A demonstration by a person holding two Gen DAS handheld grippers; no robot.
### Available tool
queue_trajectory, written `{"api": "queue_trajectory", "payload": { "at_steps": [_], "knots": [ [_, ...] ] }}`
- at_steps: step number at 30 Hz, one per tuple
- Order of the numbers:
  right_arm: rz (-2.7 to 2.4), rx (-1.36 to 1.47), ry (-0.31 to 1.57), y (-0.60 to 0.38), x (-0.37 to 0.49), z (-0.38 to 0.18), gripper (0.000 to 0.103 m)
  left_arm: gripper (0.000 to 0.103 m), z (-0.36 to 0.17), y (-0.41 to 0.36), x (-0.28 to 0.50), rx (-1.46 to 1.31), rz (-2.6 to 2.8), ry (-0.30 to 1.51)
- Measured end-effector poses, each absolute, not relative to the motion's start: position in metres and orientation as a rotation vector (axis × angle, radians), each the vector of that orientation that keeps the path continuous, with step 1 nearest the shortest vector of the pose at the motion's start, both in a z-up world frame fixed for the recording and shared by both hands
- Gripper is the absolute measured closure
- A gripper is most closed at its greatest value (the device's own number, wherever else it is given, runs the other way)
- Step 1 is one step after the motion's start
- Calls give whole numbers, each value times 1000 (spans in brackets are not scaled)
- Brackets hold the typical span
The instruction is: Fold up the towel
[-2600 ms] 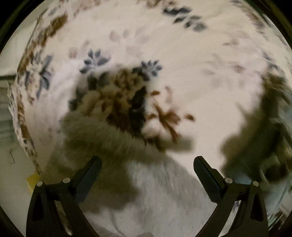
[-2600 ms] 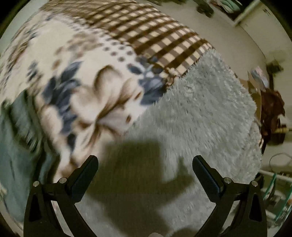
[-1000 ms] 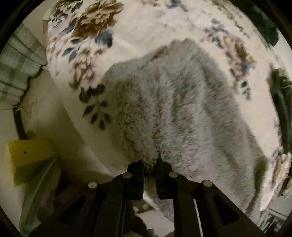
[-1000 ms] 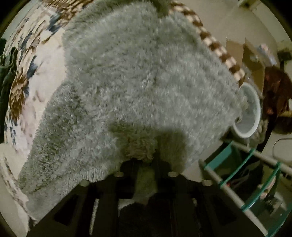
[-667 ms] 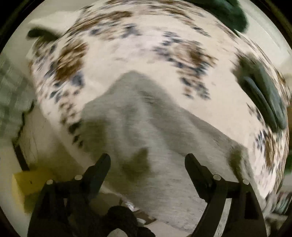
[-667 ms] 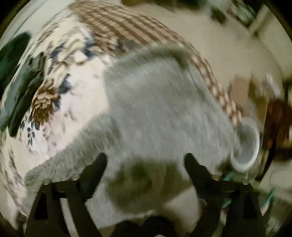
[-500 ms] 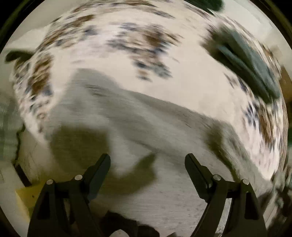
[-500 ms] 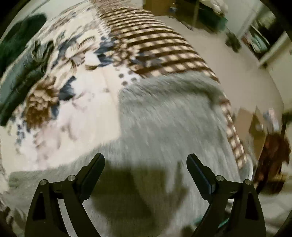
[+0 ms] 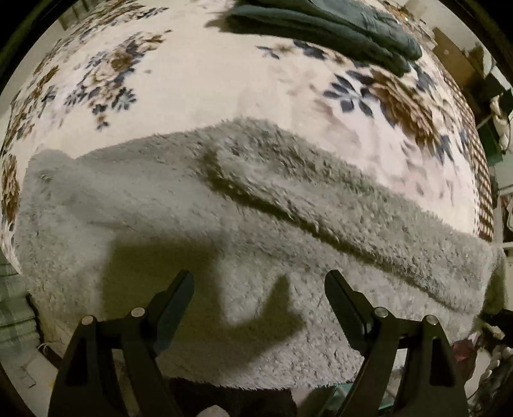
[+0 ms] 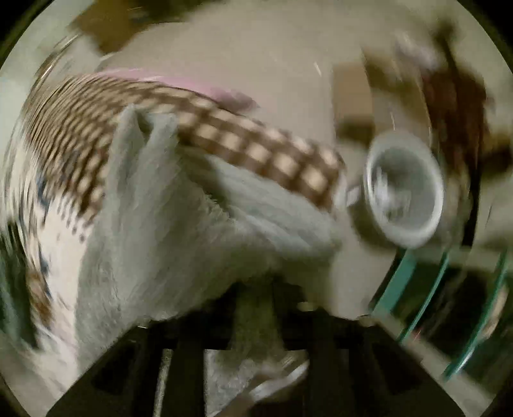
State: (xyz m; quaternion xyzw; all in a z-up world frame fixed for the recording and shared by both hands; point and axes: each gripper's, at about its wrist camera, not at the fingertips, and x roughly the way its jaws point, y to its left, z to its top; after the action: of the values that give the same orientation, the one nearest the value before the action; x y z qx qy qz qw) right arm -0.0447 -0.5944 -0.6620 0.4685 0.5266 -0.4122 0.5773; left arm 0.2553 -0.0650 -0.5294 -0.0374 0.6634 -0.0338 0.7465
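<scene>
- Left wrist view: the left gripper (image 9: 259,284) has its jaws spread wide with nothing between them.
- The grey towel (image 9: 243,205) lies just ahead of and under the jaws, spread across the floral blanket (image 9: 198,73); it runs from far left of the jaws to far right.
- A raised fold ridge crosses the towel ahead of the jaws, slanting from centre down toward the right.
- The gripper's shadow falls on the towel between and just ahead of the fingers.
- Dark folded cloth (image 9: 323,22) sits on the blanket well ahead of the jaws, to the right.
- Right wrist view, heavily blurred: the right gripper (image 10: 256,308) has its jaws drawn close together with a bunch of towel (image 10: 154,231) pinched between them.
- From the jaws the towel rises ahead and to the left, lifted in folds over the checked part of the blanket (image 10: 250,150).
- A white bowl-like vessel (image 10: 404,189) is ahead and right of the jaws; teal bars (image 10: 400,285) are lower right, close beside them.
</scene>
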Motion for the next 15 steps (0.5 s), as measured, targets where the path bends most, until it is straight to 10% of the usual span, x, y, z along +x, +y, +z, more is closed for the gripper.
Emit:
{"api": "queue_trajectory", "payload": {
  "at_steps": [2, 11, 15],
  "knots": [
    [-983, 1212, 1147, -601, -69, -665, 43, 20, -529, -67, 255, -65, -82, 1456],
    [-830, 1304, 1078, -574, -61, -680, 43, 20, -539, -75, 239, -4, -77, 1480],
    [-788, 1295, 1171, -555, -42, -704, 97, 20, -558, -71, 223, 36, -80, 1524]
  ]
}}
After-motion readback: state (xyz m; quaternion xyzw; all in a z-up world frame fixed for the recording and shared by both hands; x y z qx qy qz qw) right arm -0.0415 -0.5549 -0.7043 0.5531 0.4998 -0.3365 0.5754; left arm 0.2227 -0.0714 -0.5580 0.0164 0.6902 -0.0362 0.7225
